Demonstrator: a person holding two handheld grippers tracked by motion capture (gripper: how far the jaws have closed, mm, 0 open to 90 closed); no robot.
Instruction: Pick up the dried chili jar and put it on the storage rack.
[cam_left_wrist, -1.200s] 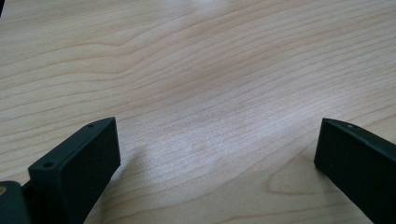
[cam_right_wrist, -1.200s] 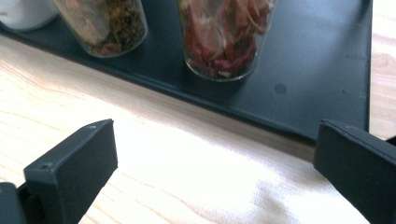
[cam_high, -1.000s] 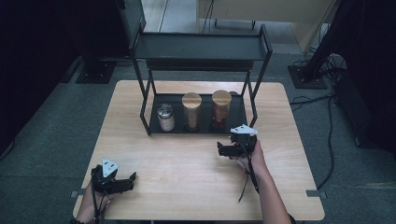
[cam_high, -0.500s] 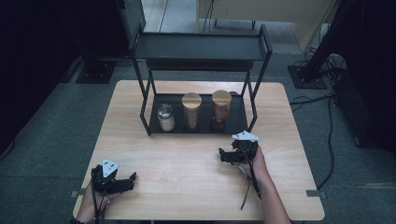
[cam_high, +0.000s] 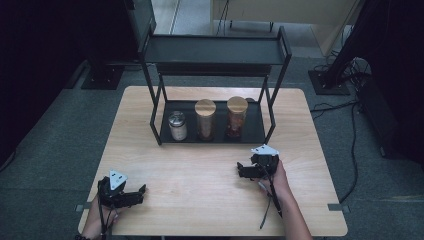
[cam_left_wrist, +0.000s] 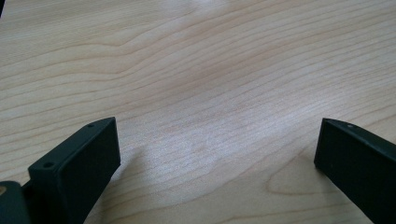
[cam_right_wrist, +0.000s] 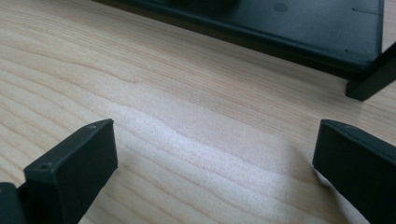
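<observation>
I work at a light wooden table (cam_high: 210, 200) with a clear grain. It stands on a grey carpet floor (cam_high: 65, 150). On the far part of the table there is a black metal shelf rack (cam_high: 215, 50) with two levels. Behind the table, on the left, I see a black stand base (cam_high: 102, 77). On the right another dark stand (cam_high: 330, 80) stands, and black cables (cam_high: 350, 145) lie on the floor. The sides of the room are dark.

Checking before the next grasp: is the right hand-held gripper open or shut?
Open: the right hand-held gripper has its jaws wide apart over bare table.
</observation>
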